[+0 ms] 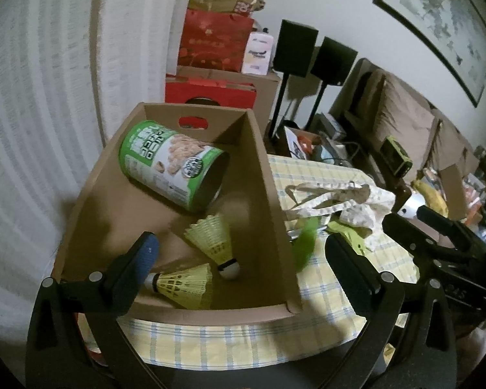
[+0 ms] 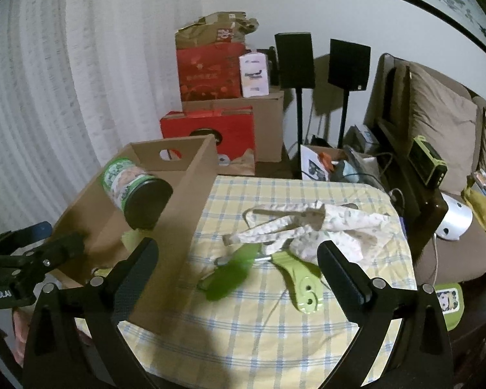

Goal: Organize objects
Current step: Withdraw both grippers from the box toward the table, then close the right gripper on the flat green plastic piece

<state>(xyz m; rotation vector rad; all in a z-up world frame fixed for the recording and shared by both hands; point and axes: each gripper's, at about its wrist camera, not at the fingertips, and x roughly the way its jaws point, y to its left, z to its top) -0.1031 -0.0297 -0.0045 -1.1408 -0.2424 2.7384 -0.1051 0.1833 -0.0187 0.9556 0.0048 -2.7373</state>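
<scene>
A brown cardboard box (image 1: 269, 194) stands on the checked tablecloth (image 1: 327, 291). Inside it lie a green nut can (image 1: 175, 162) on its side and two yellow shuttlecocks (image 1: 210, 236) (image 1: 184, 283). My left gripper (image 1: 239, 265) is open and empty above the box's near end. My right gripper (image 2: 239, 265) is open and empty over the cloth, right of the box (image 2: 175, 214). A blurred green object (image 2: 230, 269) lies on the cloth beside a light green tool (image 2: 303, 280) and a patterned cloth bag (image 2: 311, 227).
White curtain on the left. Red and brown boxes (image 2: 210, 71) are stacked behind the table. Two black speakers (image 2: 295, 60) on stands stand at the back. A brown sofa (image 2: 437, 123) with clutter is at the right.
</scene>
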